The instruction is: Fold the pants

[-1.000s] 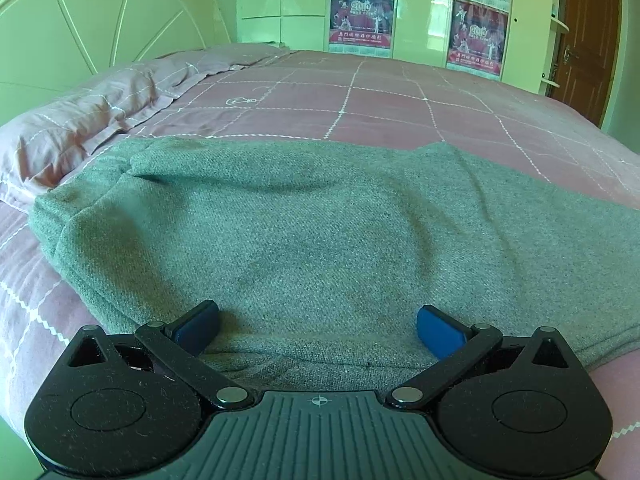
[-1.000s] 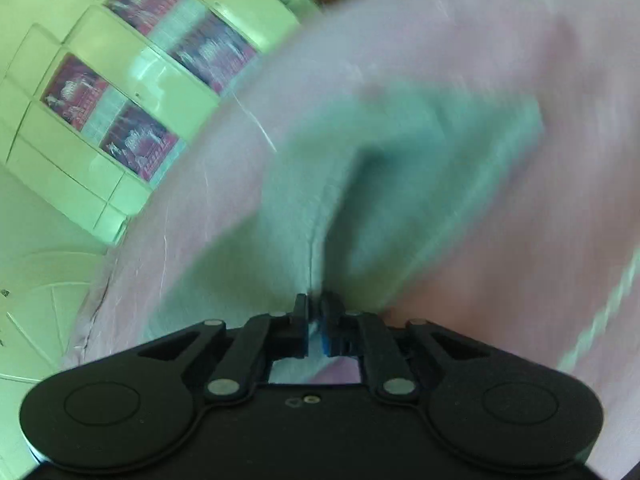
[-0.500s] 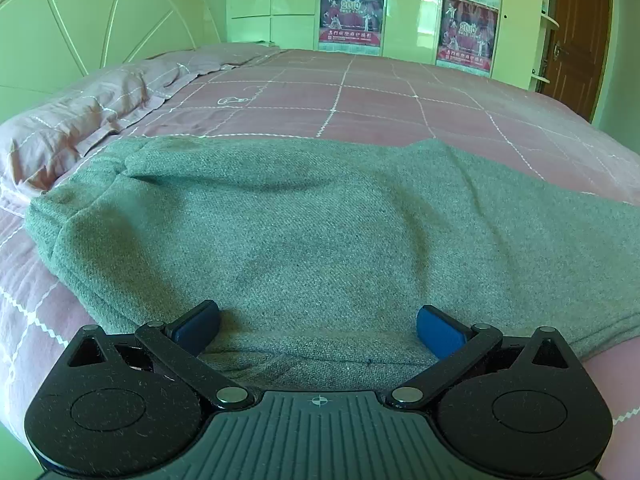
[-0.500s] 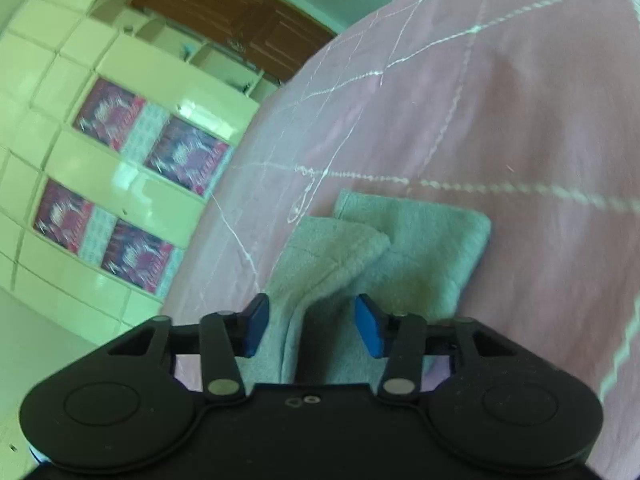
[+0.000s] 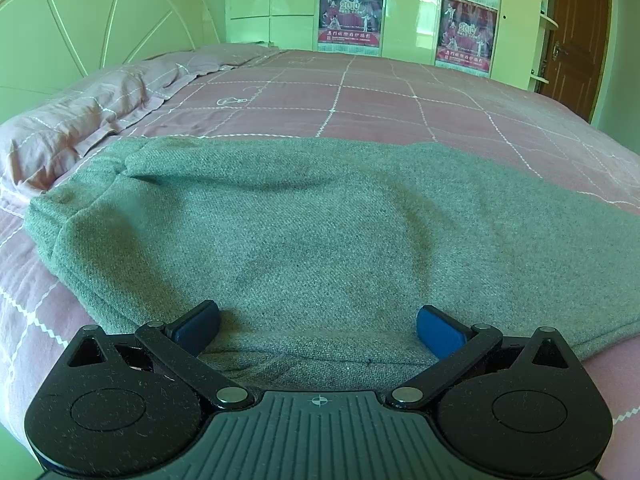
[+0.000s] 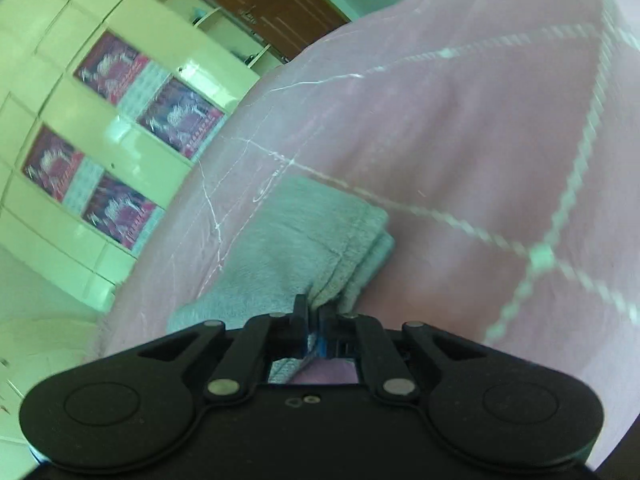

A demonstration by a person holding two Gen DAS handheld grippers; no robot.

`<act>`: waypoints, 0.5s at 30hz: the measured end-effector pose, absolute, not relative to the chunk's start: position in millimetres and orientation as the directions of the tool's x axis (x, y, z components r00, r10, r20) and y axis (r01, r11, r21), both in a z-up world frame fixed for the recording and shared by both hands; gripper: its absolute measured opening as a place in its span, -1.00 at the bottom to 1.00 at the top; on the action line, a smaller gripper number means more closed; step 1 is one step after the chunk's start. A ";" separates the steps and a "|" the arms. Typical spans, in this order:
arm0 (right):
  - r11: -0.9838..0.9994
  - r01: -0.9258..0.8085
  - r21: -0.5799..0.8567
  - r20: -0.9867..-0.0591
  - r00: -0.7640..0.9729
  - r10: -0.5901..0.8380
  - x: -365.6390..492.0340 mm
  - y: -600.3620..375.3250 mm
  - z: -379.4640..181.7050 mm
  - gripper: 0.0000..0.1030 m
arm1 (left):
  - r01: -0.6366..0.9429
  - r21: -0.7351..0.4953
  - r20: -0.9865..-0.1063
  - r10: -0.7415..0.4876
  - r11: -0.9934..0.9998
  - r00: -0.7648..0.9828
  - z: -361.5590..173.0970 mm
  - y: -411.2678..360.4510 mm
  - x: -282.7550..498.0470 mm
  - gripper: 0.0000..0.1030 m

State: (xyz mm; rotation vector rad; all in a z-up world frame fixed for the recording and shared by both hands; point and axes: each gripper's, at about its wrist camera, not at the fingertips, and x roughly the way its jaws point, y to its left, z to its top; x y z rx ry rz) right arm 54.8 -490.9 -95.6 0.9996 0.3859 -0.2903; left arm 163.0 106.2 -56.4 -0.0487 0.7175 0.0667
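Grey-green pants lie spread flat across the pink checked bed, filling the middle of the left wrist view. My left gripper is open, its blue pads resting wide apart on the near edge of the pants. In the right wrist view the leg end of the pants lies on the bed, layers stacked at the cuff. My right gripper is shut on the near edge of that leg cloth, which bunches up between the fingers.
A pink pillow lies at the left by the white headboard. Cream wardrobes with red posters stand beyond the bed, a brown door at the right. The bedspread stretches past the leg end.
My right gripper was open around the leg cloth half a second ago and has now closed on it. The left gripper stayed open and shifted only slightly.
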 end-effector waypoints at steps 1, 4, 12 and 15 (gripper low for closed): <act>0.498 0.409 0.765 -0.438 0.897 -0.064 55.5 -491.2 -93.7 -0.93 | -0.077 -0.021 -0.658 0.044 0.997 0.752 -56.7 106.3 162.9 1.00; 0.487 0.417 0.767 -0.424 0.900 -0.102 65.3 -498.8 -83.8 -0.60 | -0.079 -0.017 -0.658 0.048 0.997 0.752 -56.8 106.1 162.9 1.00; 0.721 0.152 0.676 -0.138 0.987 -0.079 96.7 -481.0 38.0 -1.00 | -0.077 -0.015 -0.657 0.048 0.997 0.752 -56.8 106.2 162.5 1.00; 0.757 0.087 0.647 -0.058 0.996 -0.066 88.5 -478.0 51.4 -1.00 | -0.079 -0.018 -0.655 0.048 0.997 0.754 -56.8 106.5 162.4 1.00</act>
